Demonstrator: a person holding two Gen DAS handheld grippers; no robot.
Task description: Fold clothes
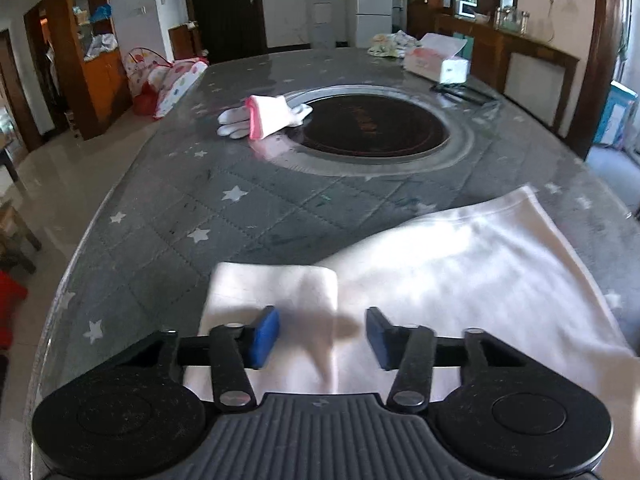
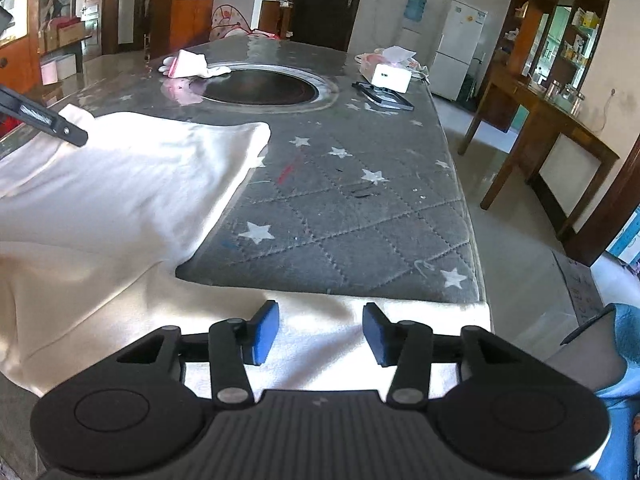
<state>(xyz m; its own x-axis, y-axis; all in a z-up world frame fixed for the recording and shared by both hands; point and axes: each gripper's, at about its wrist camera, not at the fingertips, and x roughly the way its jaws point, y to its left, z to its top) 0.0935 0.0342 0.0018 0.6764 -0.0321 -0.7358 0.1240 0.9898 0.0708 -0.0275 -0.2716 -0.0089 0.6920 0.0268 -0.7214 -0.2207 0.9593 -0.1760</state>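
In the left wrist view, the left gripper (image 1: 322,336) hangs over the near edge of the white cloth (image 1: 440,272), which lies spread on the grey table (image 1: 180,208). Its blue pads (image 1: 264,336) stand apart and nothing is pressed between them. A folded flap of the cloth lies just in front of the left pad. If the jaws close from here, they may catch only the top layer, so the fold could open or slide.

In the right wrist view, the right gripper (image 2: 320,334) is also apart, over a strip of the cloth (image 2: 120,184) at the near table (image 2: 360,216) edge, and it holds nothing. This strip lies very near the edge; a careless pull could drag the cloth off the table. The left gripper's finger (image 2: 44,120) shows at far left above the cloth.
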